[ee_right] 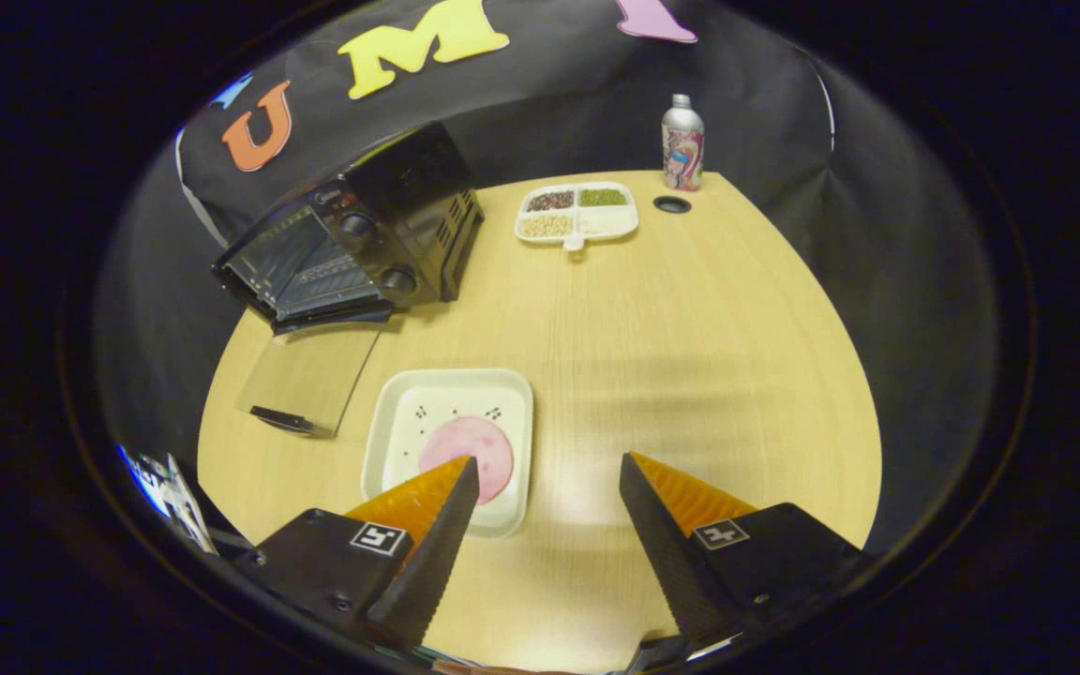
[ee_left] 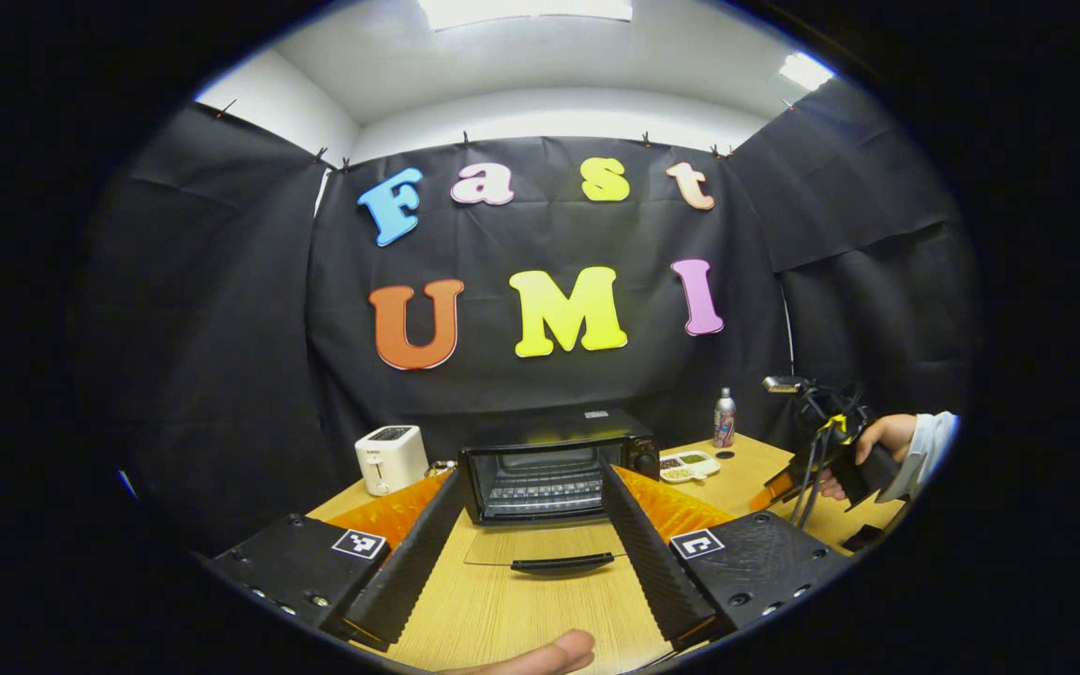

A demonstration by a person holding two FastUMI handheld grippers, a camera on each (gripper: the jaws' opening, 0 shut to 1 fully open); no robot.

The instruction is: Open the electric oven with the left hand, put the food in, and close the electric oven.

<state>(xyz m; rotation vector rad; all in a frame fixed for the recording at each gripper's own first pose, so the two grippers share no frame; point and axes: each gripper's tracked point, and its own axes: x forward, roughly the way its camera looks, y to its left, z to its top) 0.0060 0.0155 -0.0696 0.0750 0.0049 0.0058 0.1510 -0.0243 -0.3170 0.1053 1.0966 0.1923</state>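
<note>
The black electric oven (ee_left: 554,464) stands at the back of the wooden table, its glass door (ee_left: 540,548) folded down flat with the handle (ee_left: 562,563) nearest me. My left gripper (ee_left: 532,467) is open in front of the door, holding nothing. In the right gripper view the oven (ee_right: 352,239) is at the upper left with its door (ee_right: 310,375) down. A white tray (ee_right: 409,412) carrying a round pink food slice (ee_right: 470,445) lies right of the door. My right gripper (ee_right: 549,461) hovers open just above and right of the tray, its left finger overlapping the slice.
A white toaster (ee_left: 390,457) sits left of the oven. A divided dish of beans (ee_right: 577,211), a metal bottle (ee_right: 682,141) and a small black ring (ee_right: 671,203) stand at the back right. A hand with a pale sleeve (ee_left: 915,445) holds the right gripper (ee_left: 831,459).
</note>
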